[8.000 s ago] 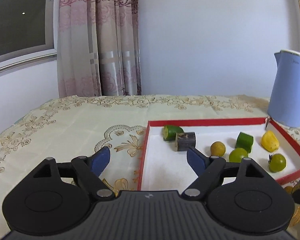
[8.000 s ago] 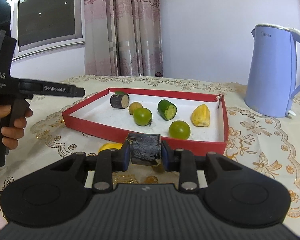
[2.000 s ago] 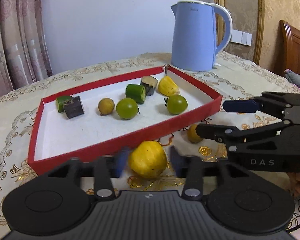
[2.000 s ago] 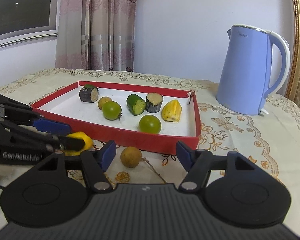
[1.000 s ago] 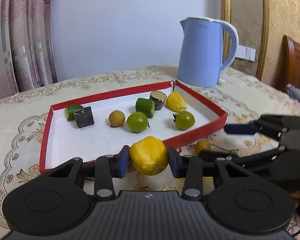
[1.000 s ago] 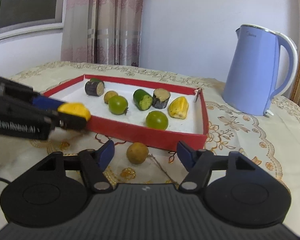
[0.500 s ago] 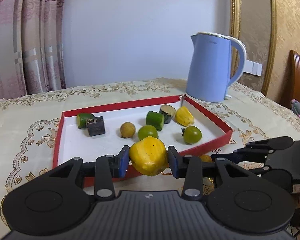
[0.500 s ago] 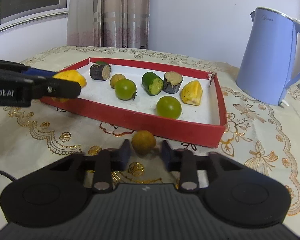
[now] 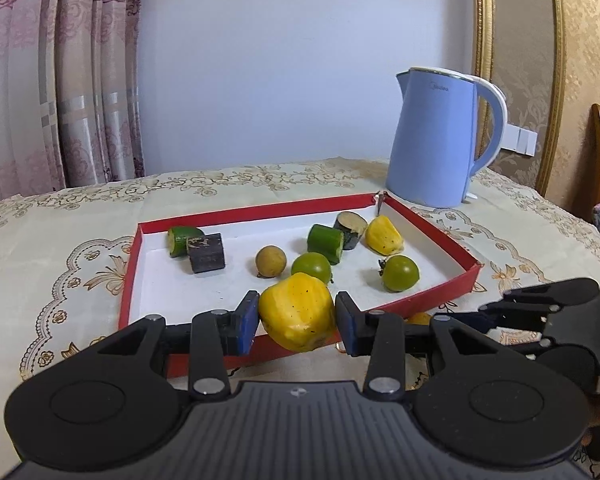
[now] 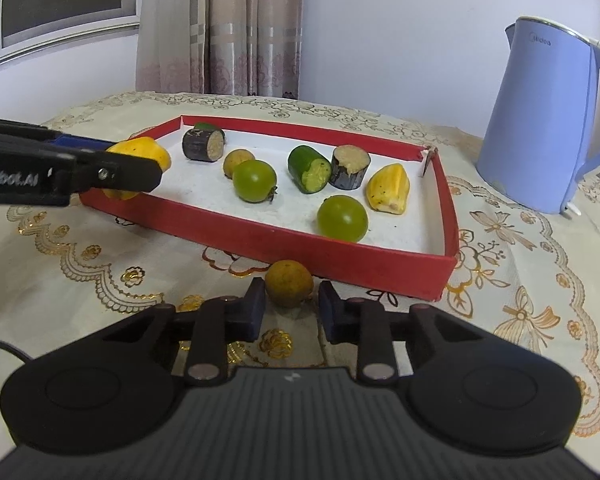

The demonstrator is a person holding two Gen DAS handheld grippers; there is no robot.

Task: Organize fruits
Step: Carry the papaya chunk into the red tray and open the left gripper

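My left gripper is shut on a yellow fruit piece and holds it above the near edge of the red tray; it also shows in the right wrist view at the tray's left corner. My right gripper has its jaws narrowed around a small brown round fruit that lies on the tablecloth in front of the tray; a small gap shows on each side. The tray holds several fruits: green tomatoes, cucumber pieces, dark cane pieces, a yellow piece.
A light blue electric kettle stands behind the tray's right corner, also in the right wrist view. The embroidered tablecloth covers the table. A curtain and the wall are behind. The right gripper body is at right.
My left gripper has lifted the yellow piece off the cloth and carried it over the tray's edge. My right gripper has moved down and narrowed its jaws around the brown fruit.
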